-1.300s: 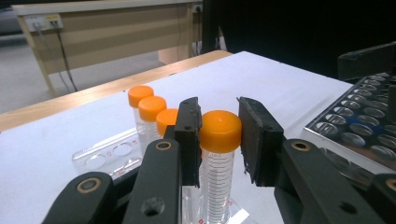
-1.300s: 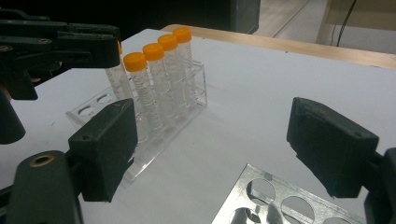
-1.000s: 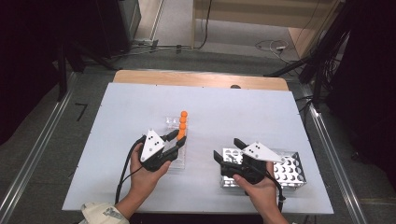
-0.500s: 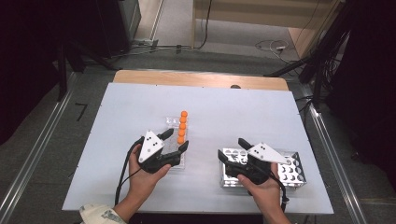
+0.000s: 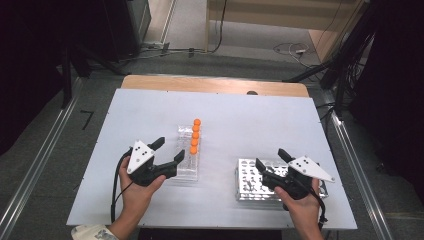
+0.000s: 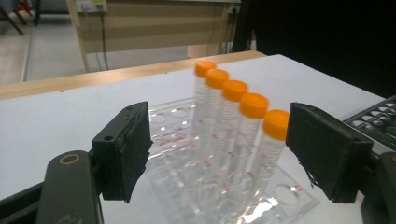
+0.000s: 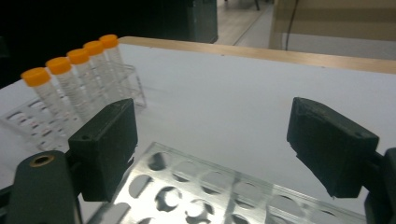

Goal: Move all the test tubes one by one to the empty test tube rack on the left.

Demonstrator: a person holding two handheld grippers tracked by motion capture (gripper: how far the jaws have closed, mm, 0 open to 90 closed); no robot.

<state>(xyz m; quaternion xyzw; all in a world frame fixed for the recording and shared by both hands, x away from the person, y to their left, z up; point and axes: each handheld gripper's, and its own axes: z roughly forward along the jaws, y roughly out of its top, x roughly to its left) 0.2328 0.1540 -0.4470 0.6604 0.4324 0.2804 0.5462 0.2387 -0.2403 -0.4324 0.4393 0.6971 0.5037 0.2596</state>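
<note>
A clear plastic rack (image 5: 186,165) stands on the white table and holds a row of several orange-capped tubes (image 5: 194,136). My left gripper (image 5: 169,150) sits just left of the rack, and its jaws have just been opening. In the left gripper view the left gripper (image 6: 224,154) is open, nothing is between its pads, and the tubes (image 6: 252,121) stand upright just ahead. My right gripper (image 5: 270,158) hovers open over a perforated metal rack (image 5: 250,182). The right gripper view has the right gripper (image 7: 217,144) empty above that metal rack (image 7: 205,196), with the tubes (image 7: 70,79) at far left.
The white table (image 5: 250,120) ends in a wooden strip (image 5: 210,85) at the far edge. Metal rails (image 5: 350,160) run along both sides of the table. A cable (image 5: 116,185) trails from the left gripper toward the near edge.
The left gripper's jaws have opened and the hand has drawn back to the left, away from the tube row. The right gripper has moved to the right over the metal rack.
</note>
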